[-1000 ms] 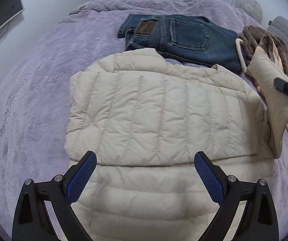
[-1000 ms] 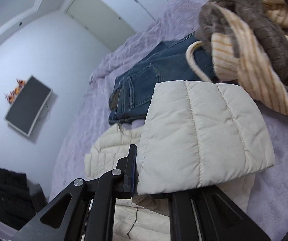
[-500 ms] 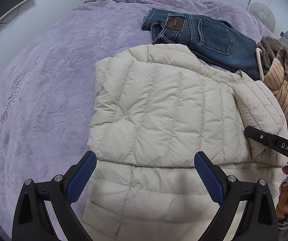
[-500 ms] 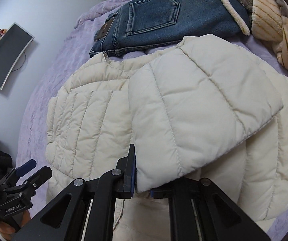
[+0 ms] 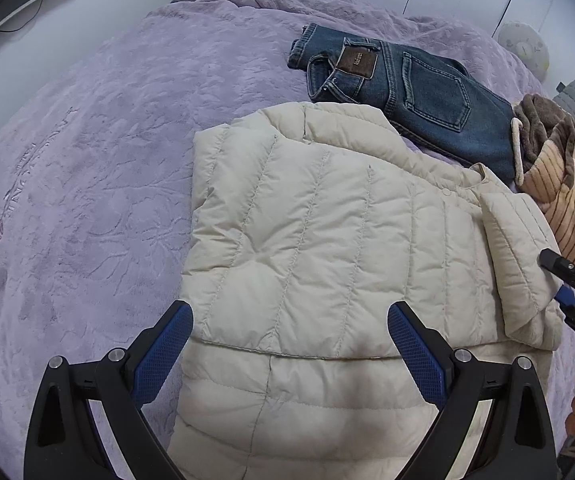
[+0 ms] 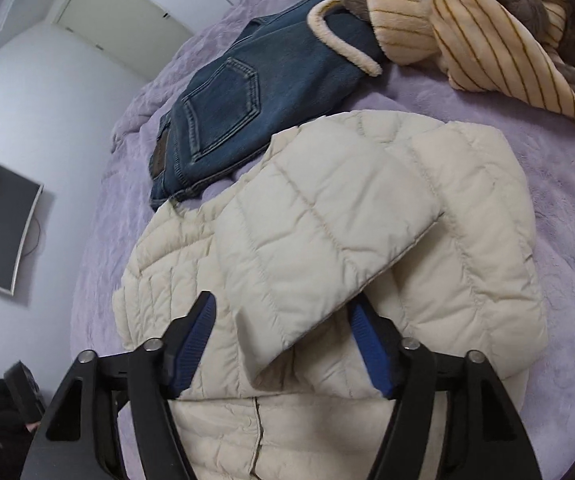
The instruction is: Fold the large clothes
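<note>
Even, soft indoor light, moderately bright, no clear source. No glare. Faint soft shadows under folded sleeve (image 6: 327,236) of jacket (image 5: 327,216). Strong fisheye bending at edges, dark vignette in corners of both views. Focus sharp at centre, slightly softer toward rims.

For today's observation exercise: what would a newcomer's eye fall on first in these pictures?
First, the cream quilted puffer jacket spread across the purple plush bedspread, one sleeve folded over its front between the open right gripper. Beyond its collar lie folded blue denim jeans, with a crumpled striped tan-and-brown fleece garment beside them.
</note>
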The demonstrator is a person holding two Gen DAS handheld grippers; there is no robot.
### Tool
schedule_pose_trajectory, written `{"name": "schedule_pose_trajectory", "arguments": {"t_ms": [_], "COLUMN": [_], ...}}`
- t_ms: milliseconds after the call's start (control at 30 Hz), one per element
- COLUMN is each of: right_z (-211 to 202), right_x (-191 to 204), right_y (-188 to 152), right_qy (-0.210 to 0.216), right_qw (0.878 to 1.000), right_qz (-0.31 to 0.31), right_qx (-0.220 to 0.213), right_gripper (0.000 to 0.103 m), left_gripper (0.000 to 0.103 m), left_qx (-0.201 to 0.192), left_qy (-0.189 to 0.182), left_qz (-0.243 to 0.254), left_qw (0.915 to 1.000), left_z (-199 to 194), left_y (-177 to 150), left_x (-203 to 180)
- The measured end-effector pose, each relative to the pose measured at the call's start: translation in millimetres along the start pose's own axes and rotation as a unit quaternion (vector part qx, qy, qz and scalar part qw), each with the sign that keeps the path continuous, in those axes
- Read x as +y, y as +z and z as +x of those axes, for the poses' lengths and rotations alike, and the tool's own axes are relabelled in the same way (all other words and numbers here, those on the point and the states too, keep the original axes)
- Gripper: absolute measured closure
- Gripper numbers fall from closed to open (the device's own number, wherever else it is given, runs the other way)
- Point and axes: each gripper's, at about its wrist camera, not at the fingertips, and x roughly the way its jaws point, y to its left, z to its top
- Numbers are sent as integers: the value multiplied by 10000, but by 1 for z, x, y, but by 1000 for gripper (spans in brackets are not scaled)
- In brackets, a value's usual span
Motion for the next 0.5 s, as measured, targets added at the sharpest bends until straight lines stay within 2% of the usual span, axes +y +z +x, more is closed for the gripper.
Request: {"name": "schedule_pose_trajectory", "arguments": {"t_ms": [33,100,233,367,500], "right_z": [4,7,15,44,72], "right_x": [0,10,60,110,130], "right_y": [4,9,4,-22,-48], "right_qy": [41,76,294,252,47], "right_qw": [10000,9999,9922,9729,9564], "right_qz": [23,-129,-1208,-2265,-2778], "right_qx": [-8,-72,-28,388,896], "right_gripper": [83,90,91,91,89], "left_gripper": [5,5,5,5,5], "left_qx": [-10,7,19,15,98], "left_qy": [-79,-293,-731,-1266,-1757], "left_qz": [-39,-212,-639,-910,-1037], "left_qw": [10000,9993,9953,9878,9789], "left_z": [-1,-1,-2,-4,1], "left_y": [1,3,10,18,26], "left_x": [3,14,38,54,56]}}
